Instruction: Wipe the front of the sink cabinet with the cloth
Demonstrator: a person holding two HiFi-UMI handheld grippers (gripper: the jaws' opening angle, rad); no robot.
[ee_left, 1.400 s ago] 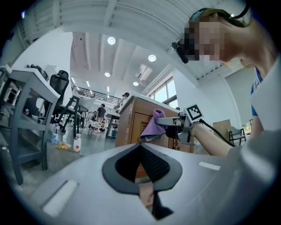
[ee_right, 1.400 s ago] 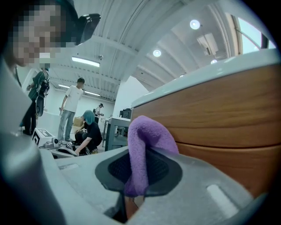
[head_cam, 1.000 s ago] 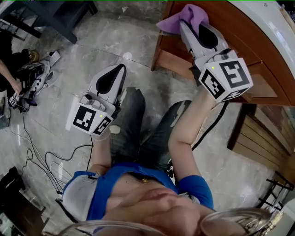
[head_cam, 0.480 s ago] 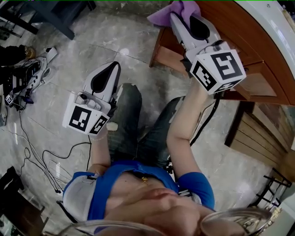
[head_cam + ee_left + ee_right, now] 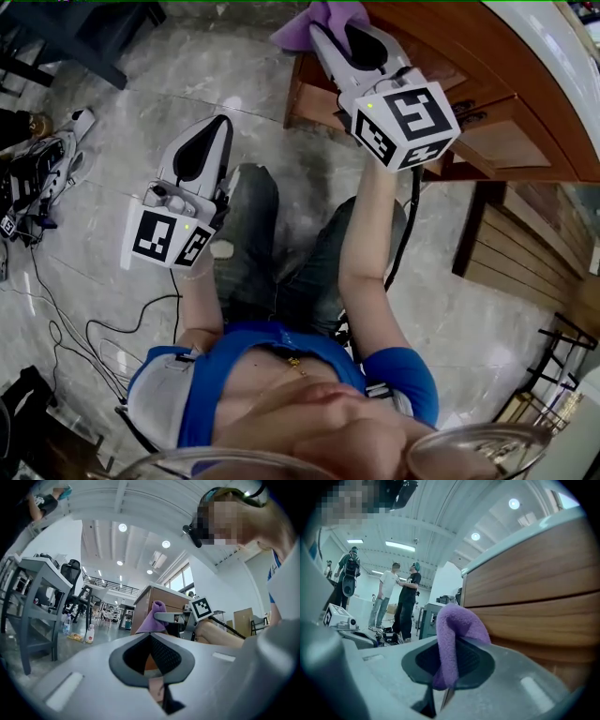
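Right gripper (image 5: 323, 30) shifted left along cabinet (image 5: 450, 56), arm raised, pinching cloth (image 5: 292, 33); left gripper (image 5: 218, 125) closed.

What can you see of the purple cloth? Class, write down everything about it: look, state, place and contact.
The purple cloth looks soft and fleecy, like microfibre. It is bunched and folded over, pinched between the shut jaws of the right gripper, with a rounded hump sticking out past the jaw tips. It is held up beside the wooden cabinet front, near its edge. Whether it actually presses on the wood cannot be told.
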